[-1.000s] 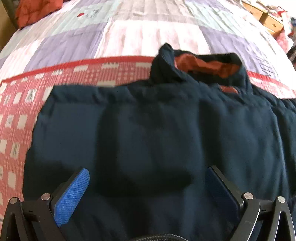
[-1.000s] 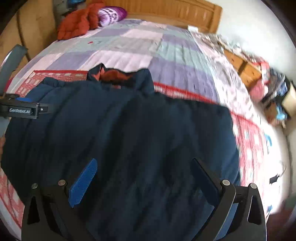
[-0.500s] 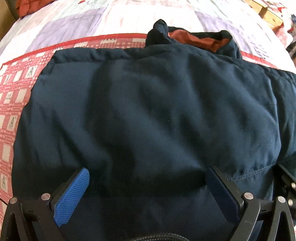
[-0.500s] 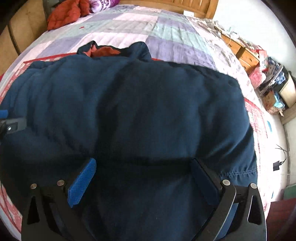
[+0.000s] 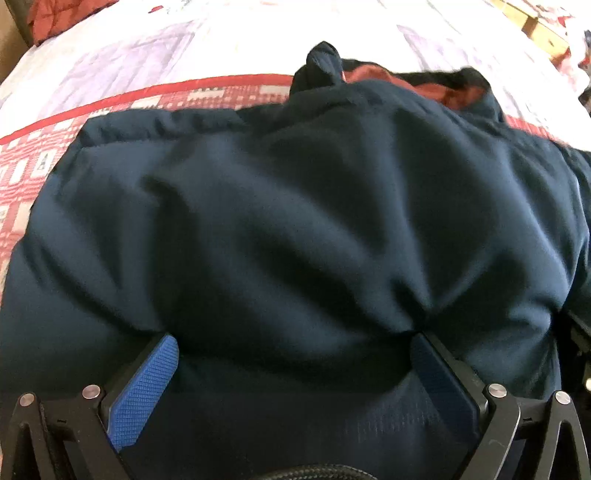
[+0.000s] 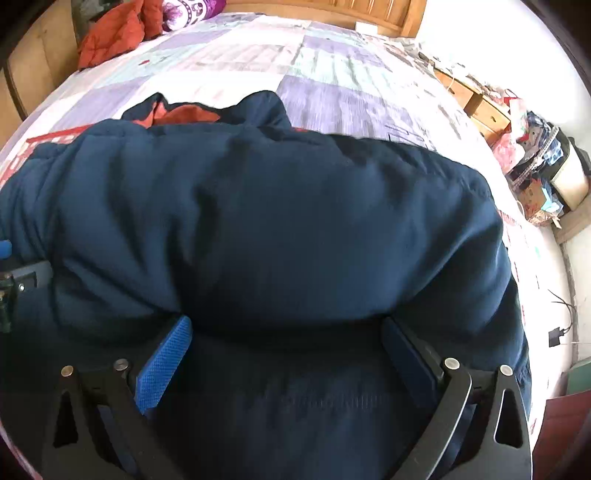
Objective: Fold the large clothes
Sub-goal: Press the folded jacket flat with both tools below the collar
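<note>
Lying spread across the near part of the bed [image 6: 332, 66], a large navy padded jacket [image 5: 295, 221], filling most of both views. Showing an orange-red lining [image 5: 436, 86] inside the collar [image 6: 258, 107] at the far edge, the collar standing up a little and pointing toward the headboard [image 6: 369, 14]. Resting on a red patterned blanket [image 5: 33, 162], which is lying over a pale quilt of lilac and green squares [image 6: 258, 48].

Standing wide apart over the near hem, the left tongs [image 5: 291, 347], with the puffy navy fabric bulging up between the two blue pads [image 5: 144, 391]; pressing into the cloth at both tips, not closing on it. Standing equally wide, the right tongs [image 6: 288, 328], also with a thick roll of the jacket swelling between the fingers [image 6: 166, 365], the tips touching the fabric.

Peeking in at the left edge of the right wrist view, part of the left tongs, just beside the jacket.

Lying at the far corner of the bed, an orange-red padded garment [image 6: 110, 33] next to a purple patterned pillow [image 6: 192, 7]. Standing beside the bed on the right, wooden drawers [image 6: 476, 103] and a cluttered pile of bags and boxes [image 6: 543, 173].
</note>
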